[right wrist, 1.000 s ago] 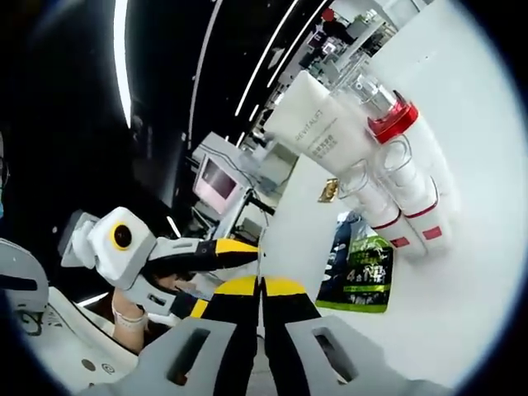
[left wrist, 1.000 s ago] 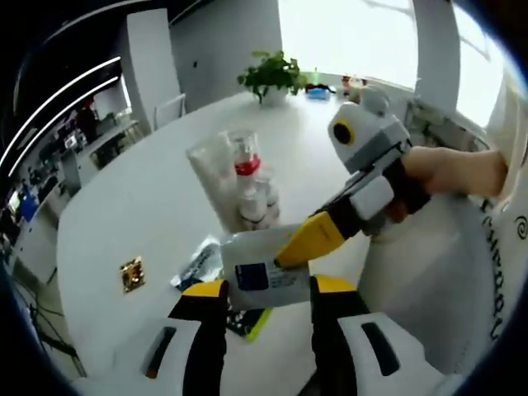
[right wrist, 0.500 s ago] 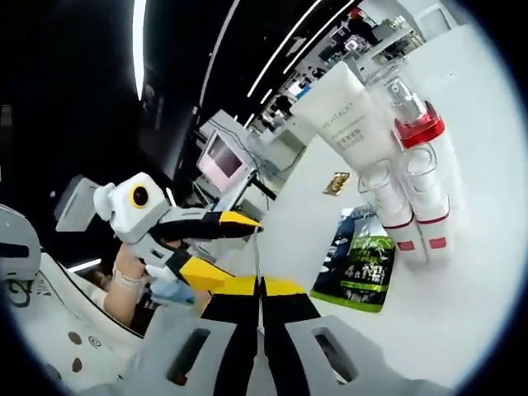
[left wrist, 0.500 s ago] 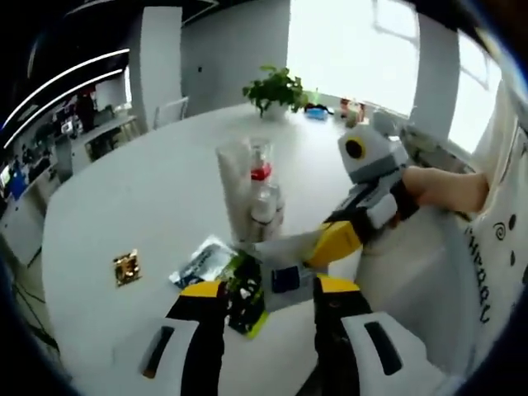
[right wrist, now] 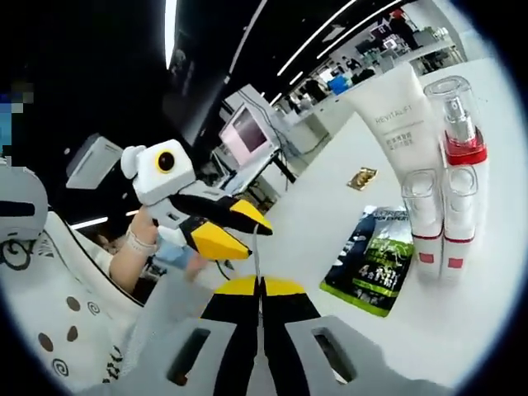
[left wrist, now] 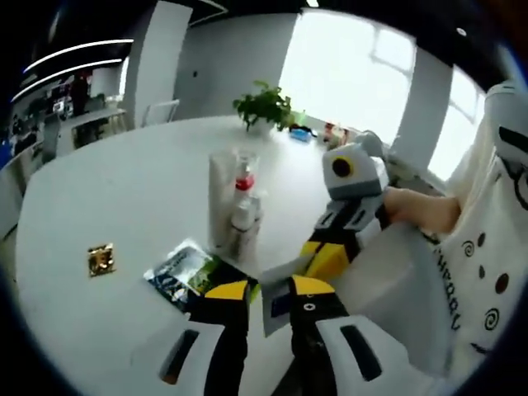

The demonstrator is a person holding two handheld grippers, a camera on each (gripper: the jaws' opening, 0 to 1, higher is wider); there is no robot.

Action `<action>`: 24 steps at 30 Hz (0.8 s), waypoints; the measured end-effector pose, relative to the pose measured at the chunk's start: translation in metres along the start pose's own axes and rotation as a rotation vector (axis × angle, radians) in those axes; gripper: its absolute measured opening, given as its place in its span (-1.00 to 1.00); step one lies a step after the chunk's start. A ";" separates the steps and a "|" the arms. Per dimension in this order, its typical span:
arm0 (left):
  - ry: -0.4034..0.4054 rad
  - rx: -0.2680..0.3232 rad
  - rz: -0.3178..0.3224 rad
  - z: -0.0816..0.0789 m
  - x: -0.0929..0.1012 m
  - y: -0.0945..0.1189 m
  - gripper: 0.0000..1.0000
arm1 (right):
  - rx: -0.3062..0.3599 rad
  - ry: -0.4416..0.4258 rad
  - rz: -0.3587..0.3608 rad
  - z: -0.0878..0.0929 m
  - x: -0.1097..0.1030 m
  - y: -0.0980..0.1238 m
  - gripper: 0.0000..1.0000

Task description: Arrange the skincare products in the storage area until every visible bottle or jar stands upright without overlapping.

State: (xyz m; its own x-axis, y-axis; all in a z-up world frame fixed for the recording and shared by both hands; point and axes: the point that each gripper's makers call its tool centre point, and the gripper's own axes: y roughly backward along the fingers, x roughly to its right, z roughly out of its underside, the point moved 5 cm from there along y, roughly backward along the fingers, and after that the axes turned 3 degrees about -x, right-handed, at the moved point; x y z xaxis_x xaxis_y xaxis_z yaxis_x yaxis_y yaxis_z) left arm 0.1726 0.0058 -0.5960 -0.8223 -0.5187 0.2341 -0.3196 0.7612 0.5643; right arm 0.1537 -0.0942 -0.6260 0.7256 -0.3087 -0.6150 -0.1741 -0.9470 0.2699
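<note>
My right gripper is shut on a thin white sachet, seen edge-on. In the left gripper view it comes in from the right, holding that blue-labelled sachet between the jaws of my left gripper. The left gripper stands open, its tips close to the sachet's top edge. On the white table an upright group stands: a white tube, a pump bottle with a red collar and two small red-banded bottles. The tube and pump bottle stand close together.
A green and black sachet lies flat in front of the bottles, near my left jaw. A small gold square lies to the left. A potted plant stands at the far edge. A person's hand holds the right gripper.
Both views have shifted with the hands. My left jaws have come closer together around the white sachet. The bottles and the green sachet have stayed in place.
</note>
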 end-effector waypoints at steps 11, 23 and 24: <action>0.036 0.016 0.085 0.002 0.006 0.000 -0.84 | -0.045 0.033 -0.041 0.001 -0.005 0.002 -0.98; 0.059 0.017 0.098 0.003 0.008 0.000 -0.98 | -0.065 0.023 -0.025 0.003 0.000 0.003 -0.98; 0.058 0.016 0.098 0.003 0.009 0.000 -0.99 | -0.068 0.025 -0.025 0.003 -0.001 0.003 -0.98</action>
State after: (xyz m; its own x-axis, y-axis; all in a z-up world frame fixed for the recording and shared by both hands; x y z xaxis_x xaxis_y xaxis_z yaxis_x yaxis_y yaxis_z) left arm 0.1641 0.0024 -0.5967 -0.8214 -0.4627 0.3334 -0.2465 0.8152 0.5241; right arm 0.1505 -0.0975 -0.6273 0.7454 -0.2823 -0.6039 -0.1110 -0.9458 0.3051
